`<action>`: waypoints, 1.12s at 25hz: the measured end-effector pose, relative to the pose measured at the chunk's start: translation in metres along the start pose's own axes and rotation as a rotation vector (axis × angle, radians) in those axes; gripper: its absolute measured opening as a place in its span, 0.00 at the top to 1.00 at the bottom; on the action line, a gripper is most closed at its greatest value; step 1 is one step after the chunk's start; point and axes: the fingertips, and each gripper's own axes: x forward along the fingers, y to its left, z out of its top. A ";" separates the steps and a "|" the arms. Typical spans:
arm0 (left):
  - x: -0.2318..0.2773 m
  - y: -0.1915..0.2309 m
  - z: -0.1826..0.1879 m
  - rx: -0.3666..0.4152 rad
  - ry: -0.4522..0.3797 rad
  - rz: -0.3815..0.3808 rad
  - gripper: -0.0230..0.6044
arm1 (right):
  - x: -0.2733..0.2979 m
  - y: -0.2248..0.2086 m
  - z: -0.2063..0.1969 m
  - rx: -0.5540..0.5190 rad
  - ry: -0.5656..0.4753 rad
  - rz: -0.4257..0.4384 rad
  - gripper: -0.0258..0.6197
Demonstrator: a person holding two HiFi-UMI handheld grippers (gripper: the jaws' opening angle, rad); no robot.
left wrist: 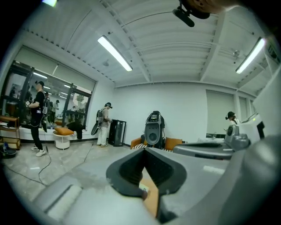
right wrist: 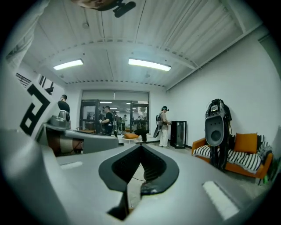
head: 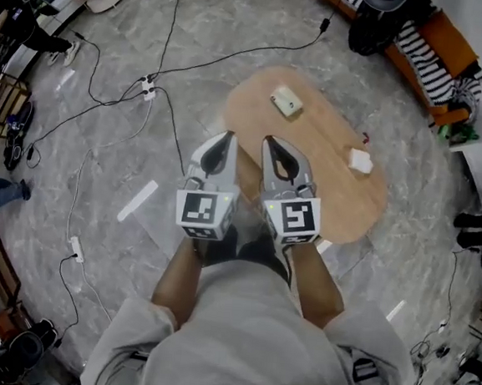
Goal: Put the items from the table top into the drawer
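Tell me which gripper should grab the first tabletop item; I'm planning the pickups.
Right, probably. The right gripper is over the table, nearer both the beige item and the white item; the left gripper hangs at the table's left edge. Both are shut and empty.

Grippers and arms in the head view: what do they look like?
The left gripper and right gripper are pale grey, each with a tapering claw lined in black. Behind each claw sits a cube bearing black-and-white square markers. The person wears a light grey top with sleeves ending near the elbows.
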 end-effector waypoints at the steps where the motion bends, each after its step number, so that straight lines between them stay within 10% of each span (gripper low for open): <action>1: 0.006 0.006 -0.001 -0.005 0.003 -0.022 0.93 | 0.007 0.000 -0.003 -0.003 0.013 -0.021 0.95; 13: 0.069 0.008 -0.068 -0.048 0.162 -0.214 0.93 | 0.029 -0.036 -0.077 0.084 0.191 -0.243 0.95; 28: 0.161 0.030 -0.281 -0.049 0.450 -0.280 0.93 | 0.105 -0.085 -0.292 0.255 0.395 -0.195 0.95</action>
